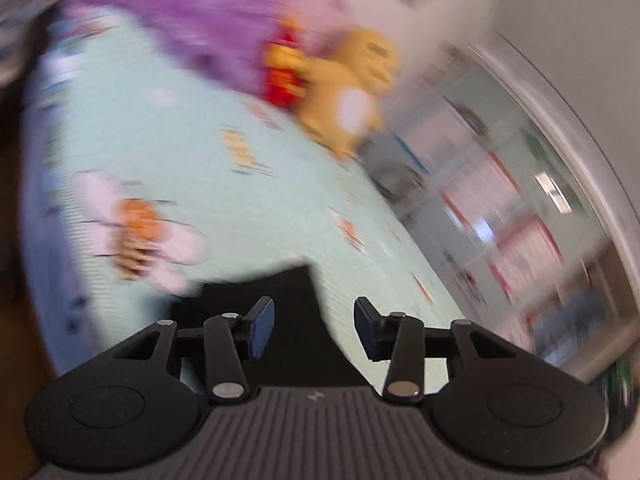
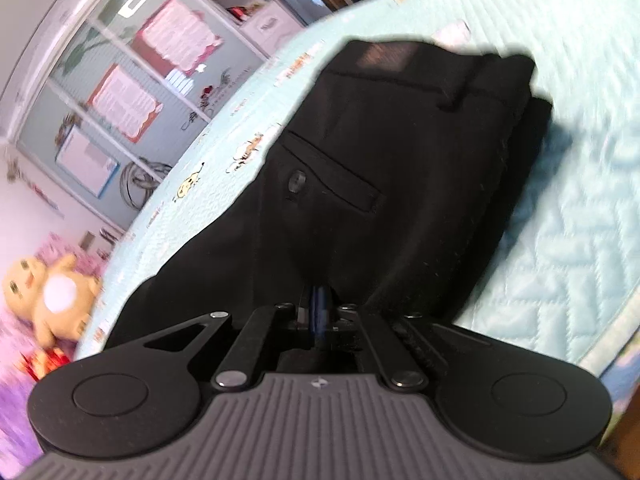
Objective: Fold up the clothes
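Observation:
A pair of black trousers (image 2: 360,160) lies folded on the light blue quilted bed cover (image 2: 560,200), with a buttoned back pocket (image 2: 298,181) facing up. My right gripper (image 2: 319,304) is shut on the near edge of the trousers. In the left wrist view, which is blurred, a corner of the black trousers (image 1: 276,292) lies just beyond my left gripper (image 1: 314,328). The left gripper is open and holds nothing, over the bed cover (image 1: 160,140).
A yellow plush toy (image 1: 352,92) and a red toy (image 1: 284,68) sit near a purple blanket (image 1: 200,12) at the bed's head. The plush also shows in the right wrist view (image 2: 48,292). A wall with posters (image 2: 120,92) runs along the bed's far side.

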### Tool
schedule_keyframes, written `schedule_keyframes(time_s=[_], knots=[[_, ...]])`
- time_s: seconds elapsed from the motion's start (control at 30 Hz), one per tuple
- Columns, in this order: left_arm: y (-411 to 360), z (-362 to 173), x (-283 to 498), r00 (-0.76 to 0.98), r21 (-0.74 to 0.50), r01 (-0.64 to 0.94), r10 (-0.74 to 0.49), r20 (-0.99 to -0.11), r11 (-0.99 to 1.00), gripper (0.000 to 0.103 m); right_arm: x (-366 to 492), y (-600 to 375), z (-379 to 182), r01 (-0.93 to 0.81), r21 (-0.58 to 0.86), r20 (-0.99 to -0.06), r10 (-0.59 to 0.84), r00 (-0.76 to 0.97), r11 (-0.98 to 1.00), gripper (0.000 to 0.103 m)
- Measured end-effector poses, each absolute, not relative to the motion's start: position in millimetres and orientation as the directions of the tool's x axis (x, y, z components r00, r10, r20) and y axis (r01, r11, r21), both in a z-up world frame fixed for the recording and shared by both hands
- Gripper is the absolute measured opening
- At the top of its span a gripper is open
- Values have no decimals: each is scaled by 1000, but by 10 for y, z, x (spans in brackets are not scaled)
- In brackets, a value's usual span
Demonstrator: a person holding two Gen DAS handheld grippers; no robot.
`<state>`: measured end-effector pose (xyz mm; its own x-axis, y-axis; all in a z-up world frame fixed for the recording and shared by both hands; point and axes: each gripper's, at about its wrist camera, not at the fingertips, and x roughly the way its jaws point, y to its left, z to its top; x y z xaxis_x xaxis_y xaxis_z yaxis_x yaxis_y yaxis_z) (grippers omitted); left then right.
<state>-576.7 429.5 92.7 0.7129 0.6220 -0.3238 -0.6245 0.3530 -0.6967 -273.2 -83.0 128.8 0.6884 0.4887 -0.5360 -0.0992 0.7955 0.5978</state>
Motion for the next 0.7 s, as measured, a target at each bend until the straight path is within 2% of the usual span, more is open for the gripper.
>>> schedule_keyframes(time_s=[0.03, 0.1, 0.17, 0.3, 0.4, 0.57, 0.7], knots=[[4235, 989, -5636, 747, -679, -608, 585, -314, 412, 48, -2770, -815, 1344, -114, 567, -536, 471, 701, 816, 5], [4144, 1050, -5335, 812, -661, -557, 494, -309, 502, 52, -2848, -792, 1462, -138, 507, -530, 435, 728, 851, 32], [4066, 1051, -4994, 859, -652, -505, 401, -318, 565, 54, -2907, -786, 1555, -159, 473, -513, 417, 750, 867, 40], [3962, 1042, -4356, 912, -640, -405, 233, -338, 653, 54, -2992, -697, 1693, -235, 406, -481, 426, 766, 883, 41], [3934, 1023, -3949, 928, -645, -338, 131, -348, 686, 54, -2983, -457, 1749, -401, 407, -449, 562, 695, 821, 39], [3874, 1028, -3308, 928, -622, -201, -55, -367, 757, 54, -2771, 162, 1677, -642, 485, -420, 802, 424, 594, 35], [4016, 927, -2668, 872, -716, -99, -286, -397, 691, 54, -2602, 658, 1619, -764, 539, -377, 913, 158, 355, 36]])
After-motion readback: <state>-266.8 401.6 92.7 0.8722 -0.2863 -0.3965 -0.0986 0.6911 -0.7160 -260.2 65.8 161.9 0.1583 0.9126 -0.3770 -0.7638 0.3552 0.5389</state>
